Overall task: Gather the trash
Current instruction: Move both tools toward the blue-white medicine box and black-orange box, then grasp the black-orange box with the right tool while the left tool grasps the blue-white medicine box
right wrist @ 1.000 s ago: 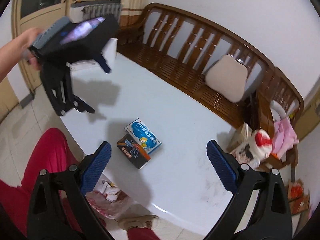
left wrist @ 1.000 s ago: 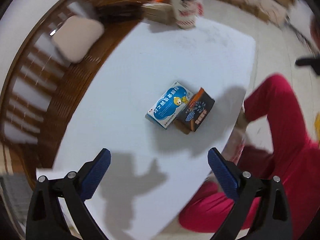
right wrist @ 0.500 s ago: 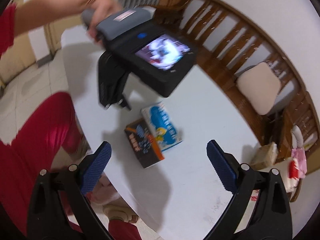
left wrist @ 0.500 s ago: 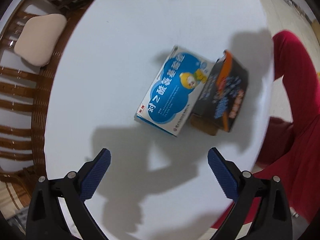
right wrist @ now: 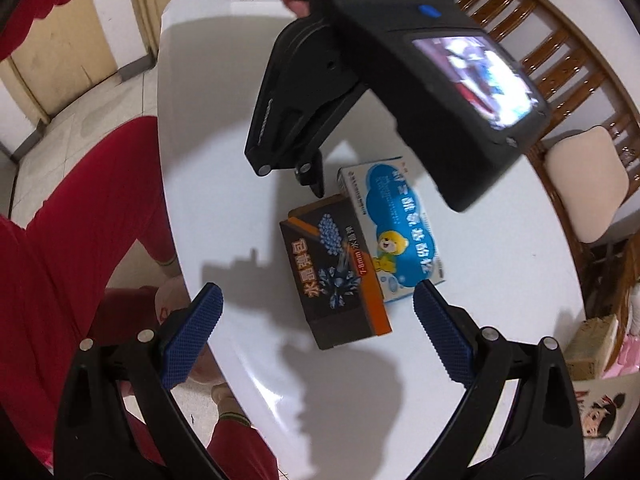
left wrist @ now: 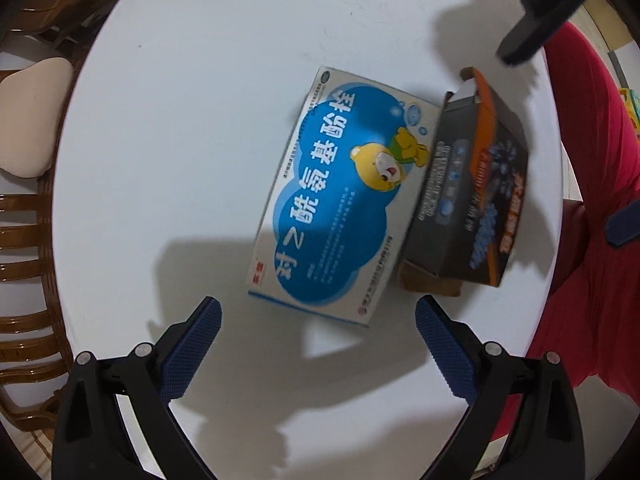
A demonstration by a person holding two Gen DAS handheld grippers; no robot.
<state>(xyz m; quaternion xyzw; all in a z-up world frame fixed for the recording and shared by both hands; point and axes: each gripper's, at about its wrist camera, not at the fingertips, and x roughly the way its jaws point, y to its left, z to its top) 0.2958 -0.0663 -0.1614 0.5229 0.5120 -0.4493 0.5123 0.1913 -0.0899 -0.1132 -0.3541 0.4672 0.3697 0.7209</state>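
Note:
Two empty cartons lie side by side on the white table (left wrist: 168,128). One is a blue and white medicine box (left wrist: 340,196) with a cartoon bear; it also shows in the right wrist view (right wrist: 400,236). The other is a black and orange box (left wrist: 472,200), seen too in the right wrist view (right wrist: 336,272). My left gripper (left wrist: 318,320) is open, hovering just short of the blue box. My right gripper (right wrist: 316,308) is open, just above the black box. The left gripper's body (right wrist: 400,64) hangs over the boxes in the right wrist view.
A wooden bench (right wrist: 560,52) with a beige cushion (right wrist: 588,184) runs along the table's far side. The person's red-clad legs (right wrist: 80,220) are at the table's near edge. Cardboard boxes and pink items (right wrist: 600,344) sit on the floor at right.
Both grippers have moved down and closer to the two boxes, which now fill more of each view. The boxes have not moved. Both grippers stay open.

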